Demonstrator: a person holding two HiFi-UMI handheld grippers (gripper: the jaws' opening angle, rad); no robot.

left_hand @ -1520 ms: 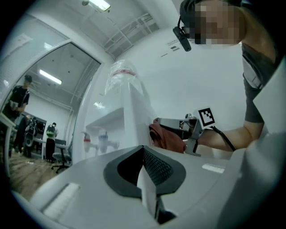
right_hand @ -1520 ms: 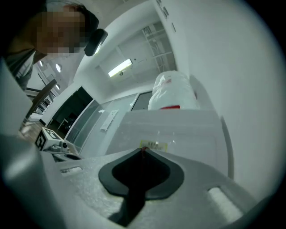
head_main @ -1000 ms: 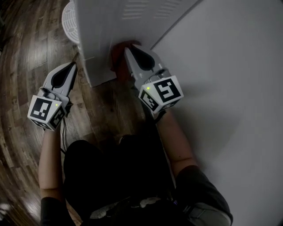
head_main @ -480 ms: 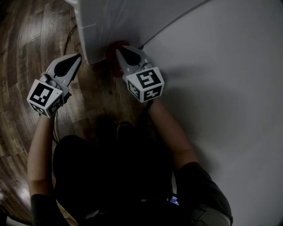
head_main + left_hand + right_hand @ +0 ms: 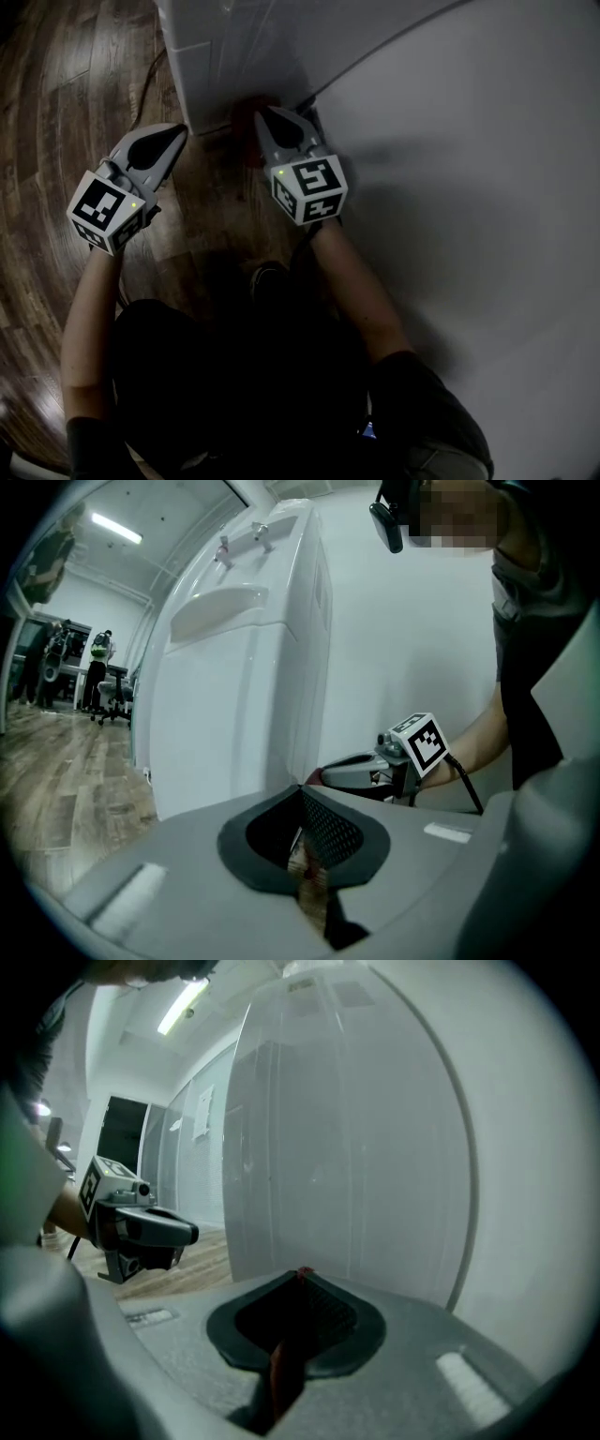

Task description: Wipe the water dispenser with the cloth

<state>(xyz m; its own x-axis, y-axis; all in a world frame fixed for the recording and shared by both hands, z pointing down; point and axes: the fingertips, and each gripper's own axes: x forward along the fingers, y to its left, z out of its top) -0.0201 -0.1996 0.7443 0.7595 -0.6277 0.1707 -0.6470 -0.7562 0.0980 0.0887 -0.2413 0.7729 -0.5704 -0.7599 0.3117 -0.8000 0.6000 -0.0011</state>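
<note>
The white water dispenser (image 5: 225, 52) stands on the wooden floor against a wall. Its low side panel fills the right gripper view (image 5: 328, 1147). My right gripper (image 5: 263, 116) is at the dispenser's lower side, shut on a red cloth (image 5: 246, 116) that presses against the panel. Only a red tip of the cloth (image 5: 304, 1273) shows past the jaws in the right gripper view. My left gripper (image 5: 175, 135) hangs just left of the dispenser's base corner, shut with nothing in it. From the left gripper view the dispenser (image 5: 244, 667) rises ahead, with the right gripper (image 5: 323, 775) low beside it.
A white wall (image 5: 469, 187) runs along the right, with a thin pipe or cable (image 5: 375, 56) slanting behind the dispenser. Dark wooden floor (image 5: 56, 112) spreads to the left. The person's dark legs (image 5: 234, 356) are below the grippers. Far off, people and chairs (image 5: 98, 682) stand in a room.
The right gripper has slid down the dispenser's side with the red cloth, close to the base. The left gripper has kept beside the base corner, shifting slightly right.
</note>
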